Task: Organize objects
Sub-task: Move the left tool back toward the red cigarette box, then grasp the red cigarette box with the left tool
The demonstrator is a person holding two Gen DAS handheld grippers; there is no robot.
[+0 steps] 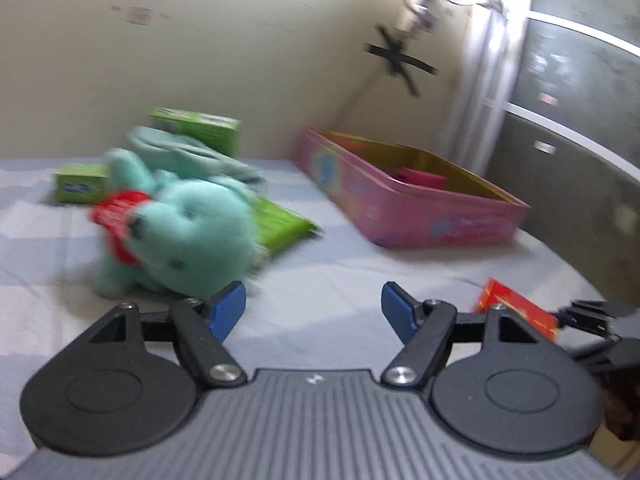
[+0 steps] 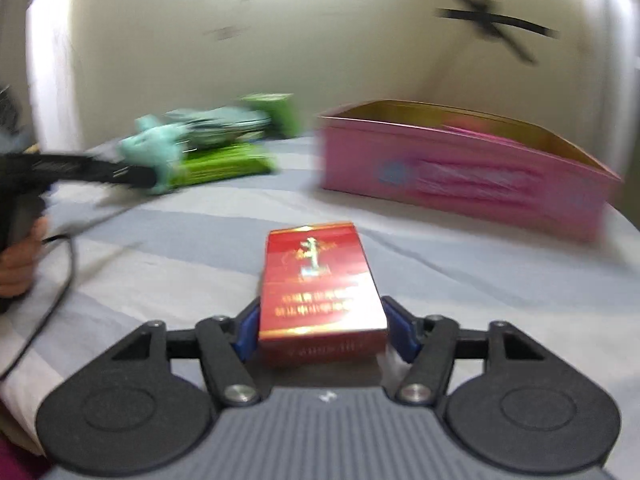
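Observation:
My right gripper (image 2: 322, 330) is shut on a red cigarette pack (image 2: 320, 288), held just above the bed sheet; the pack also shows at the right edge of the left wrist view (image 1: 516, 308). My left gripper (image 1: 314, 312) is open and empty, hovering over the sheet just right of a teal plush rabbit (image 1: 188, 236) with a red scarf. An open pink tin box (image 1: 412, 196) with a pink item inside stands at the back right; it also shows in the right wrist view (image 2: 464, 172).
Green boxes (image 1: 200, 128) (image 1: 80, 188), a green packet (image 1: 280, 228) and a teal cloth (image 1: 188, 152) lie behind the rabbit. A cream wall runs behind the bed sheet (image 1: 340, 272). A window and curtain are at the right. The left gripper's body and cable show in the right wrist view (image 2: 80, 172).

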